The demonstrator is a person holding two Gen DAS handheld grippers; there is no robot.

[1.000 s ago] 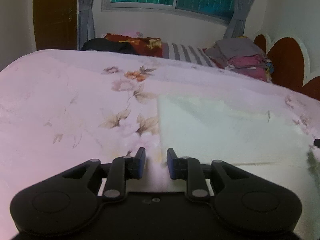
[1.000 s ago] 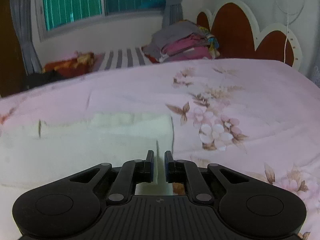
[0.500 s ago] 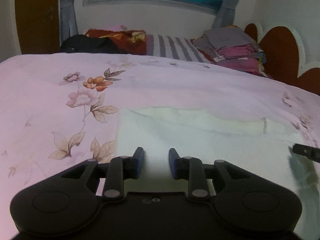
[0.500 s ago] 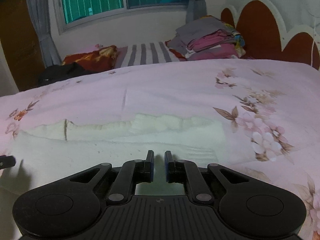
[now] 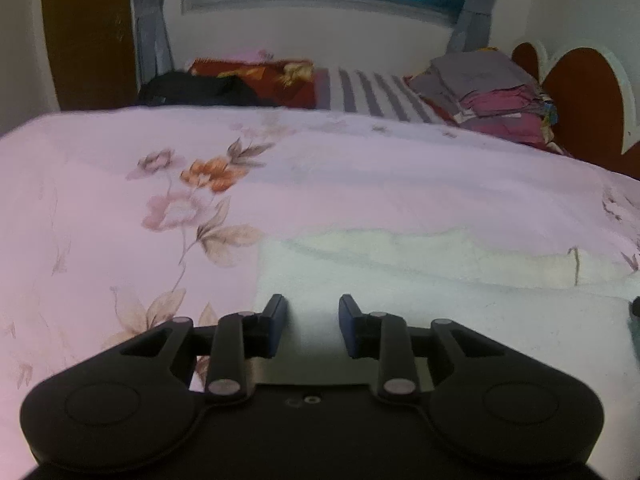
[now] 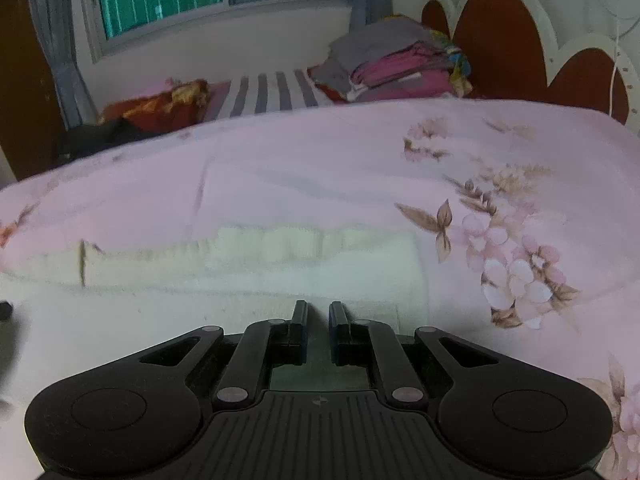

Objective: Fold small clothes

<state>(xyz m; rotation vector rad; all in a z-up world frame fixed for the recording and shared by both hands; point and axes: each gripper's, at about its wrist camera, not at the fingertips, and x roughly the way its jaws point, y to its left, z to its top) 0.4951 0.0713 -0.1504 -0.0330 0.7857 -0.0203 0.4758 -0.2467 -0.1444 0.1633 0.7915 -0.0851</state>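
A white cloth lies flat on the pink flowered bedspread, its far edge folded into a thicker band. My left gripper hovers just inside the cloth's left edge. Its jaws are apart and nothing is between them. My right gripper sits over the cloth near its right edge. Its jaws are drawn to a narrow slit, and no fabric is visibly pinched. Each view catches the other gripper's dark tip at its edge: the right gripper's tip and the left gripper's tip.
A stack of folded clothes rests at the far side by the brown scalloped headboard. A striped pillow, a red patterned cloth and a dark heap lie under the window.
Both grippers have shifted inward from the cloth's side edges and now sit over the cloth. The left jaws stand slightly wider. The right jaws look the same.
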